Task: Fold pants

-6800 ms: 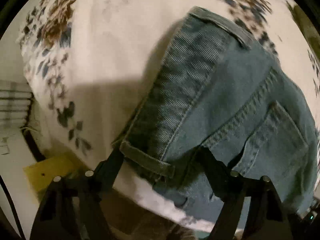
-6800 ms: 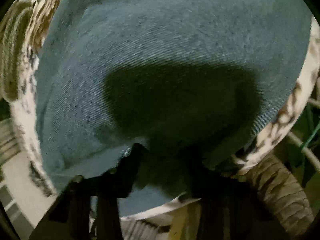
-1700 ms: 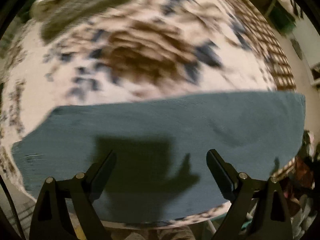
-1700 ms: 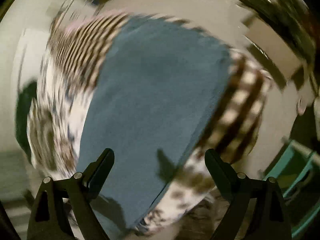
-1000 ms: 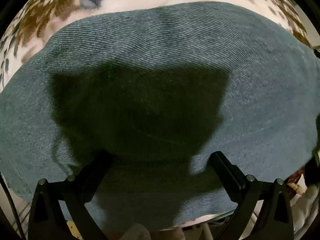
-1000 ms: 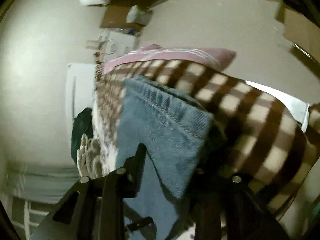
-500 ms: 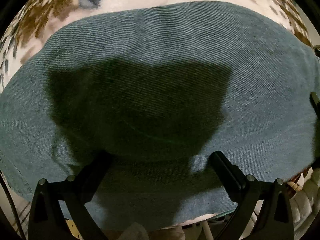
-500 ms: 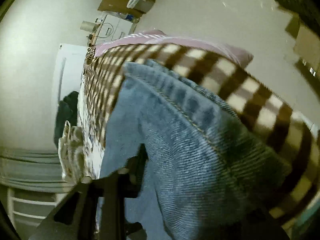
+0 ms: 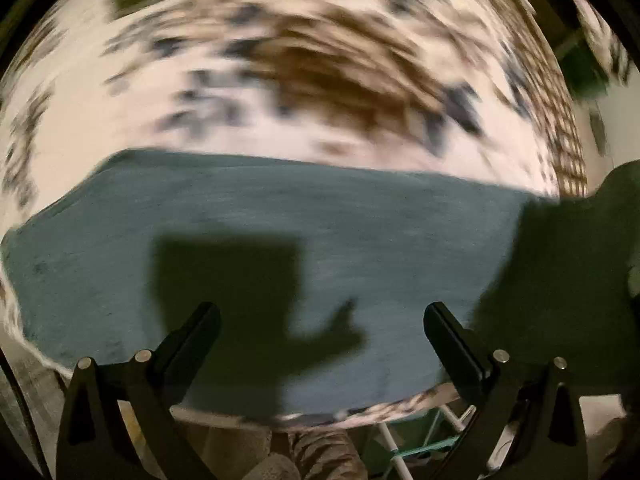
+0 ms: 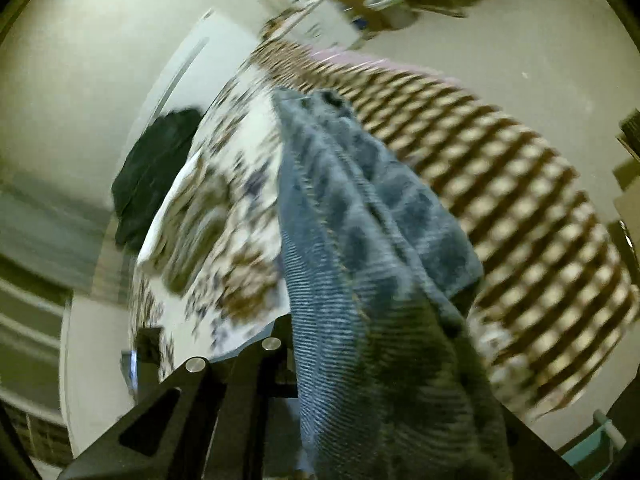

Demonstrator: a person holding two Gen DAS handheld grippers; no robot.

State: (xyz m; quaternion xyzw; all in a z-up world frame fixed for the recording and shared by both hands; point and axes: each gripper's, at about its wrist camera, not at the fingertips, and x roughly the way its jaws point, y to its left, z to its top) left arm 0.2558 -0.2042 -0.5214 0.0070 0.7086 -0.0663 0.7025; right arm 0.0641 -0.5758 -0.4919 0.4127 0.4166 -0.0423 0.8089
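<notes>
A: Between the right gripper (image 10: 360,360) fingers, is that denim?

B: Yes, it's clamped on a bunched end of the jeans (image 10: 360,216), lifted above the floral bedspread (image 10: 224,208). The left gripper (image 9: 320,332) gapes wide, empty, over the flat leg.

A: Risk?

B: A thick, heavy wad could slide out, or land crooked over the checked blanket (image 10: 520,184).

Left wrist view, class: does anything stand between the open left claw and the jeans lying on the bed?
Nothing visible does. The left claw hangs open above the flat jeans on the floral bedspread; only its own shadow falls on the denim between the fingers.
</notes>
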